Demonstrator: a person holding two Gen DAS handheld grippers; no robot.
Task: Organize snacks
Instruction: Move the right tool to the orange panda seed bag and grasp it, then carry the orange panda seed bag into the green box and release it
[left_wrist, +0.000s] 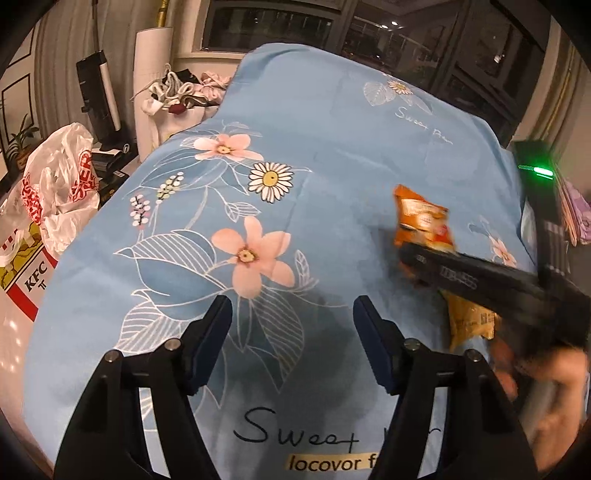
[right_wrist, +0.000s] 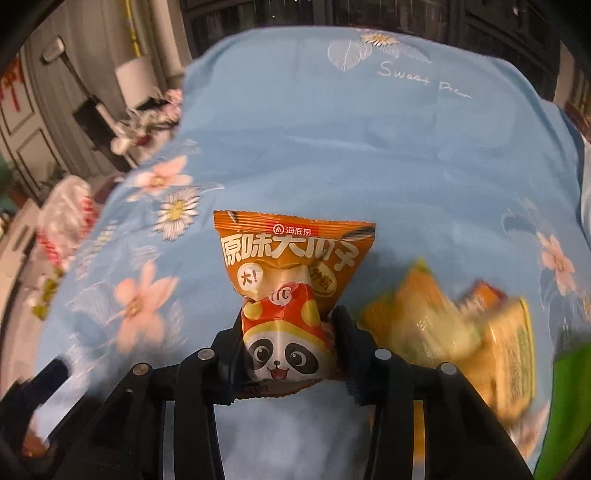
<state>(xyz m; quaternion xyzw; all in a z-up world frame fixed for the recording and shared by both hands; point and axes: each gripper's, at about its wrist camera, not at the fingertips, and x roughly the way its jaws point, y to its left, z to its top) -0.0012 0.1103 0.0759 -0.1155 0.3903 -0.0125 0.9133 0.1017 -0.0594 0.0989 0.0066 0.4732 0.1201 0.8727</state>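
Note:
My right gripper (right_wrist: 286, 328) is shut on an orange snack packet with a panda (right_wrist: 291, 280) and holds it above the blue floral sheet (right_wrist: 332, 147). The same packet (left_wrist: 423, 221) and the right gripper (left_wrist: 413, 262) show at the right of the left wrist view. My left gripper (left_wrist: 291, 314) is open and empty over the sheet (left_wrist: 332, 147). Several yellow snack packets (right_wrist: 461, 332) lie blurred to the right of the held packet; one (left_wrist: 469, 321) shows under the right gripper.
A KFC box (left_wrist: 26, 273) and a white plastic bag (left_wrist: 59, 184) stand off the sheet's left edge. A basket of clothes (left_wrist: 177, 92) and a black appliance (left_wrist: 98, 99) stand at the back left. A black device with a green light (left_wrist: 539, 177) is at the right.

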